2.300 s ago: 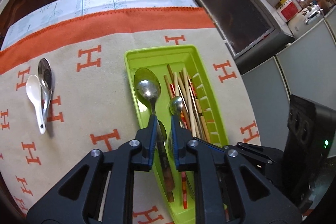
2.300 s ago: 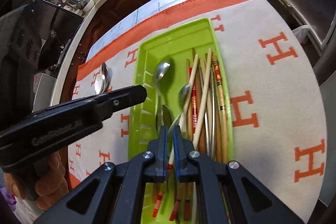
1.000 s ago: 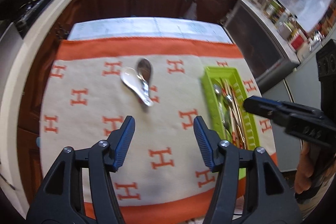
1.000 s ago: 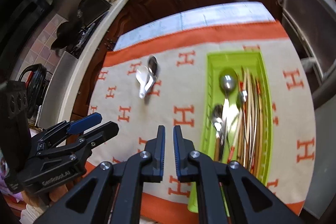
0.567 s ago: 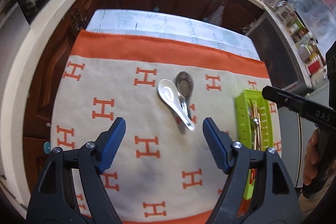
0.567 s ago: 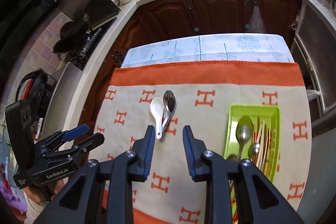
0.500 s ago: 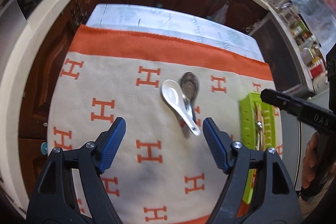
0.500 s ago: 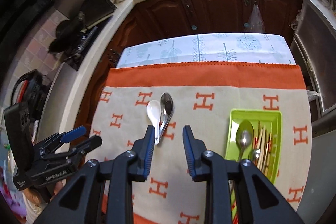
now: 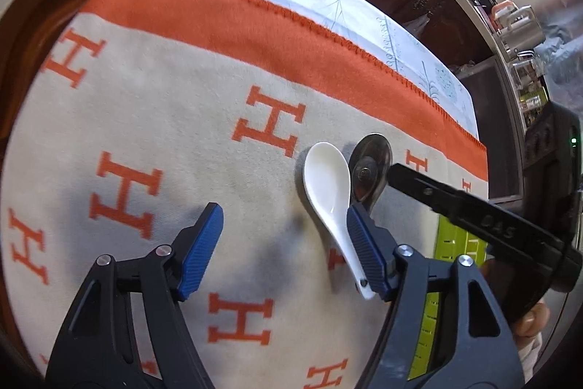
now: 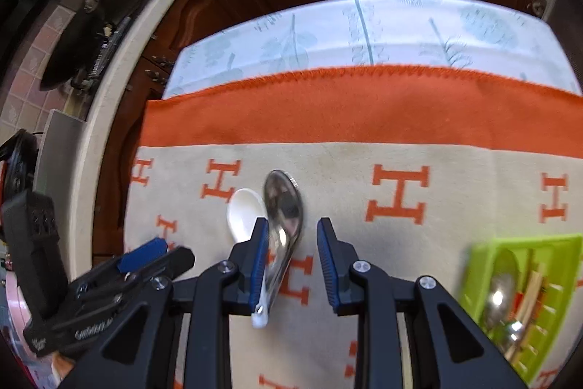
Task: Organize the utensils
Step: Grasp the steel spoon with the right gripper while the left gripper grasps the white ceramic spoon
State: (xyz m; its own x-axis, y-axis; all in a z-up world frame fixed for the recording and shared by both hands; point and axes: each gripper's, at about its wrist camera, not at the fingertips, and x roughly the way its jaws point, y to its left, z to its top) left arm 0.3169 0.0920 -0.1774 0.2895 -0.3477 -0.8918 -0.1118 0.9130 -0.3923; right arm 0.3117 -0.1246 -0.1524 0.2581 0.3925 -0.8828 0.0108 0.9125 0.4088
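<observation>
Both spoons are lying side by side on the H-patterned blanket [image 9: 153,119] over the worktop, touching: the white ceramic spoon [image 9: 328,185] and the metal spoon [image 10: 286,217], about mid-frame in both views. The left hand-held gripper [image 9: 282,243] is fairly wide with jaws closing, white spoon's handle right by its right finger, nothing gripped. The right hand-held gripper [image 10: 293,261] is partly open, empty, straddling the metal spoon's handle. The green tray [image 10: 568,283] with the other utensils is lower right in the right wrist view.
</observation>
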